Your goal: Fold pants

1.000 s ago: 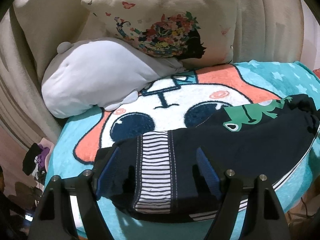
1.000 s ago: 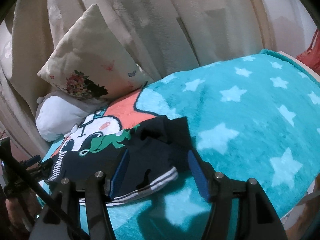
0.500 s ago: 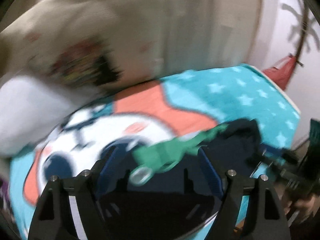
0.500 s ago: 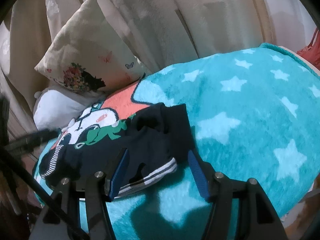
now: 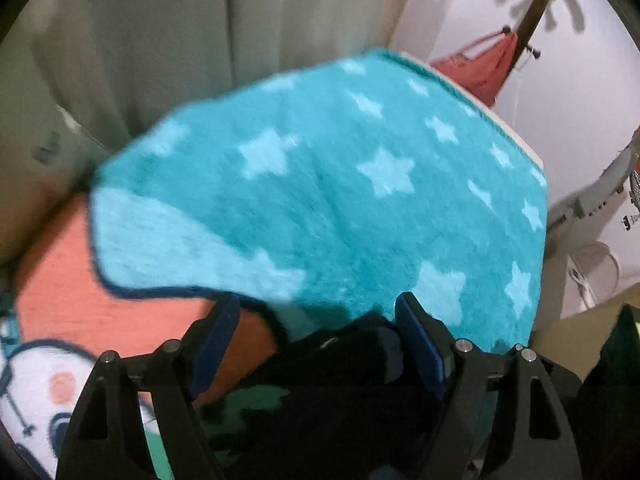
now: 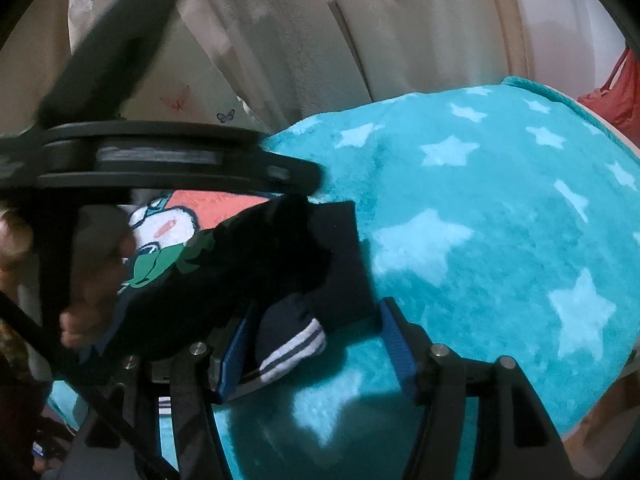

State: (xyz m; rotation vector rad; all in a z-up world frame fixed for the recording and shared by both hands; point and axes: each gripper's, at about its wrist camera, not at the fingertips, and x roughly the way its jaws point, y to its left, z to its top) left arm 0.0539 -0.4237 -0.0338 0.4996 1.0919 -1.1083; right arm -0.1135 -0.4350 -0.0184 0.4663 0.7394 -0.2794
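Dark navy pants (image 6: 256, 264) with a green frog print and a striped cuff (image 6: 296, 344) lie bunched on the teal star blanket (image 6: 480, 208). My right gripper (image 6: 312, 344) is open, its fingers either side of the striped cuff. My left gripper (image 5: 316, 324) is open, low over the pants' dark upper edge (image 5: 352, 360), which lies between its fingers. The left gripper's black body (image 6: 160, 160) crosses the right wrist view above the pants.
A cartoon face with an orange patch (image 5: 80, 292) is printed on the blanket's left part. Beige curtains (image 6: 320, 40) hang behind. A red hanging bag (image 5: 480, 64) and a fan (image 5: 600, 200) stand off the blanket's right edge.
My left gripper has swung quickly rightward along the pants, from the striped cuff end to the far end by the star area. My right gripper has moved closer to the striped cuff.
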